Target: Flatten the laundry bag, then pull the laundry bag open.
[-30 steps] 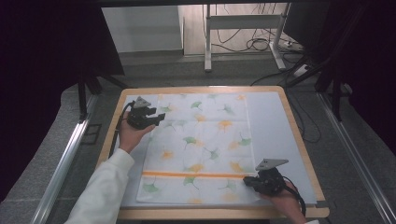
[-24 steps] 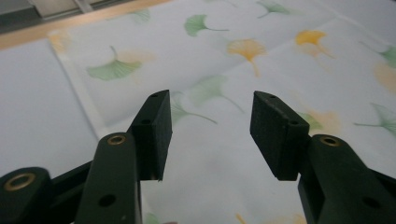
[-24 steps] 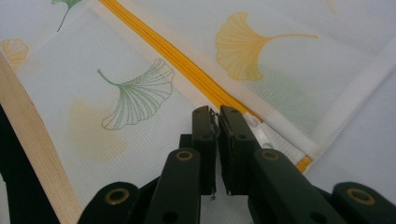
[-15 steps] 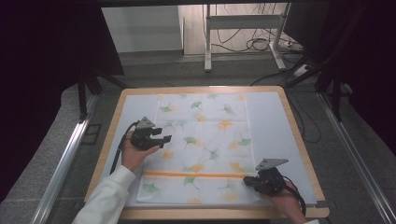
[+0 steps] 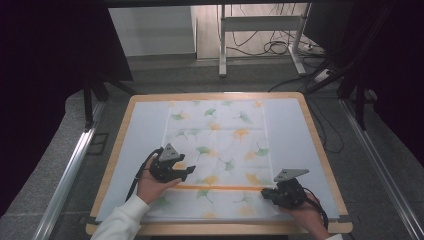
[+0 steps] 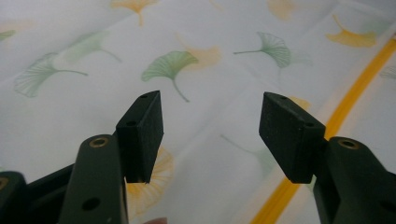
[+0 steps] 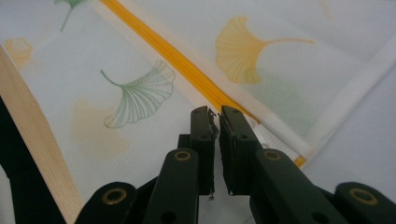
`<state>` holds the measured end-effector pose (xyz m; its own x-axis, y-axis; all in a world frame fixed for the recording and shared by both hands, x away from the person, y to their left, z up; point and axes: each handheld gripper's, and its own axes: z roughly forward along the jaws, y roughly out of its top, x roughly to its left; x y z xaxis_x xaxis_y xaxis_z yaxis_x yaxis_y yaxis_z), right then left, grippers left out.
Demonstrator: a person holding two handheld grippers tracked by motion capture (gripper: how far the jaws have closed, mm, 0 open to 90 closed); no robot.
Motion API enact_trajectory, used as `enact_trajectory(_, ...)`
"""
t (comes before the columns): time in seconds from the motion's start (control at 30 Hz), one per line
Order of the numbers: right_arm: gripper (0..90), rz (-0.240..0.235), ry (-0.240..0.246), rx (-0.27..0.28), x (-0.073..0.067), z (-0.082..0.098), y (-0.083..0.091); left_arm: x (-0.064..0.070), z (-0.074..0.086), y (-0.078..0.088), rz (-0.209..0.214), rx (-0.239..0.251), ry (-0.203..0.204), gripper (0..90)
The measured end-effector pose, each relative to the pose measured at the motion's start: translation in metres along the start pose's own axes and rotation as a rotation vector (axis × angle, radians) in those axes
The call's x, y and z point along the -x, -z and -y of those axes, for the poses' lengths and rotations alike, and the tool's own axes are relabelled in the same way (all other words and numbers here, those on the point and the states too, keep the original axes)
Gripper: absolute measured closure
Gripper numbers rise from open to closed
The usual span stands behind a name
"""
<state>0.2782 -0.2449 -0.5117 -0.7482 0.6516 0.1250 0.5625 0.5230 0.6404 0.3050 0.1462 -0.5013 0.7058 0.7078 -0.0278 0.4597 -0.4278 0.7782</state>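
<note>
Since the earlier frame, the left tool [image 5: 186,173] has travelled from the cloth's far-left corner to its near-left part, jaws just opening, nothing between them. Flat on the surface [image 5: 292,127] lies the leaf-patterned cloth [image 5: 220,150]. At its near-right edge, the right tool [image 5: 265,194] rests nearly closed; whether it pinches fabric is unclear.

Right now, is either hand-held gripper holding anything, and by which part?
The left hand-held gripper, just opening, holds nothing above the ginkgo-print cloth. The right hand-held gripper looks shut at the cloth's edge by the orange stripe; whether fabric is pinched cannot be told.
</note>
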Motion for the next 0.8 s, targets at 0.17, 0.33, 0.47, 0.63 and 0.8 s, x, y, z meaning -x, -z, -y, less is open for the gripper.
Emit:
enact_trajectory(0.17, 83.6, 0.018, -0.018, 0.053, 0.002, -0.001, 0.011, 0.01, 0.0, 0.0, 0.013, -0.006, -0.019, 38.9)
enact_trajectory(0.33, 87.3, 0.035, -0.031, 0.062, 0.007, 0.0, 0.013, 0.02, -0.001, 0.003, 0.032, -0.01, -0.029, 39.3)
enact_trajectory(0.47, 89.3, 0.046, -0.041, 0.076, 0.009, 0.0, 0.015, 0.031, -0.004, 0.003, 0.049, -0.009, -0.056, 39.6)
enact_trajectory(0.63, 89.3, 0.058, -0.049, 0.093, 0.011, 0.0, 0.019, 0.039, -0.007, 0.002, 0.058, -0.01, -0.074, 39.2)
enact_trajectory(0.8, 89.3, 0.078, -0.06, 0.107, 0.015, 0.001, 0.022, 0.047, -0.012, -0.003, 0.068, -0.017, -0.088, 38.2)
